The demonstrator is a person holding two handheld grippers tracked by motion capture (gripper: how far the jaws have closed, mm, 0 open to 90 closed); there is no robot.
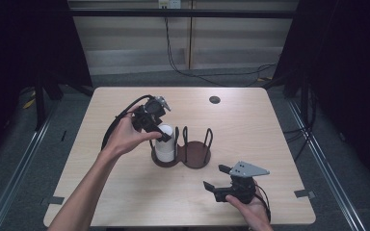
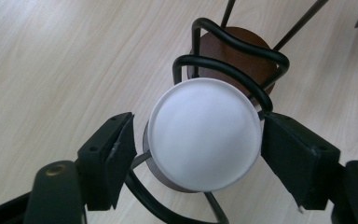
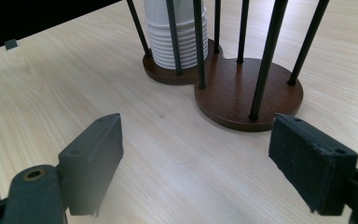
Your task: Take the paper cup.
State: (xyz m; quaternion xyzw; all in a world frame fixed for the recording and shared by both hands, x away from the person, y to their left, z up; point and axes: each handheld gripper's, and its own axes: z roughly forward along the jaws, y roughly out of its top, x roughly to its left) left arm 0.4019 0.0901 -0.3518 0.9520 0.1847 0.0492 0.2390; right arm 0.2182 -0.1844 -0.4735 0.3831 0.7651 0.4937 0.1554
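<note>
Nearest the person, the right gripper (image 1: 218,177) rests low over the front of the bench (image 1: 125,192), its jaws wide apart with nothing between them, pointing toward the holder. Farther in, the wooden two-ring cup holder (image 1: 196,155) stands mid-bench, its black wire posts rising from a dark brown base. In its left ring sits the stack of white cups (image 1: 165,143), upside down. The left gripper (image 2: 196,140) comes down from above and straddles the stack's top: one jaw seems to touch the rim, the other stands just off it, so the cups are not clamped. Beyond, a small dark round grommet (image 1: 214,99) lies near the far edge.
</note>
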